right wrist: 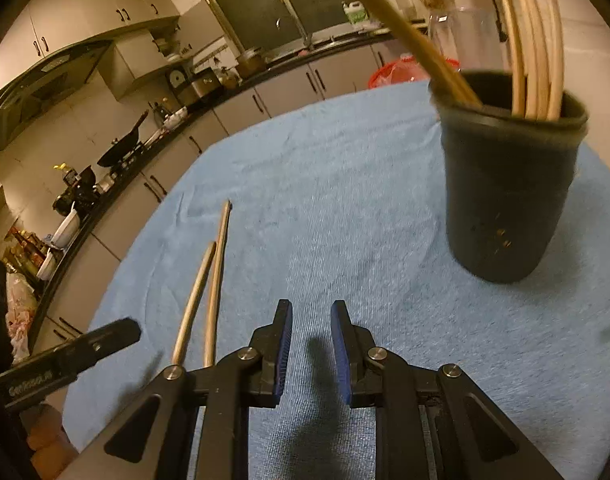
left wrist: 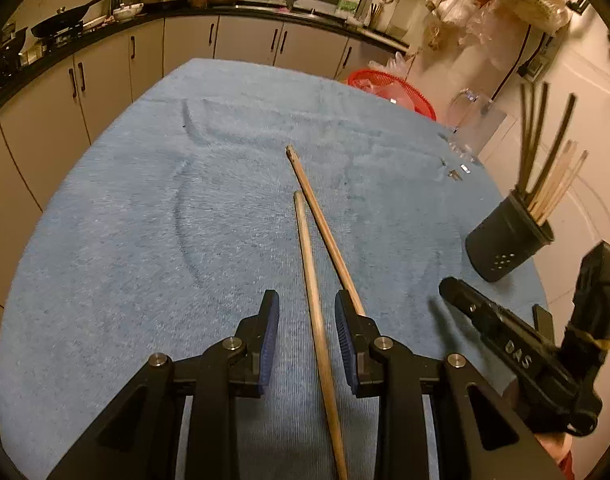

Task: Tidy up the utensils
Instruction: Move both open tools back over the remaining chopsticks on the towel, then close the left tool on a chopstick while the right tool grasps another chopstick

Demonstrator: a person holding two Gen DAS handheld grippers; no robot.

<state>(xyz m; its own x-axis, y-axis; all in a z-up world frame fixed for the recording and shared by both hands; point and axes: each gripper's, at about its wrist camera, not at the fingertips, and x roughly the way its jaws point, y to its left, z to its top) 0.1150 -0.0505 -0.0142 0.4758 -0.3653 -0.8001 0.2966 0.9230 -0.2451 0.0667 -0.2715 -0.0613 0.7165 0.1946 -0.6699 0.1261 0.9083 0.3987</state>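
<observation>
two wooden chopsticks (left wrist: 319, 280) lie on the blue towel (left wrist: 145, 220) — light, stiff, smooth and thin, so apt to roll or pivot. best pinched near mid-length, square across the shaft. one runs between the spread fingers of the left gripper (left wrist: 307, 316), untouched it seems; the other passes just outside its right finger. the right gripper (right wrist: 312, 328) hangs open and empty, the dark holder (right wrist: 505, 200) ahead to its right — already bristling with pale and brown sticks.
</observation>
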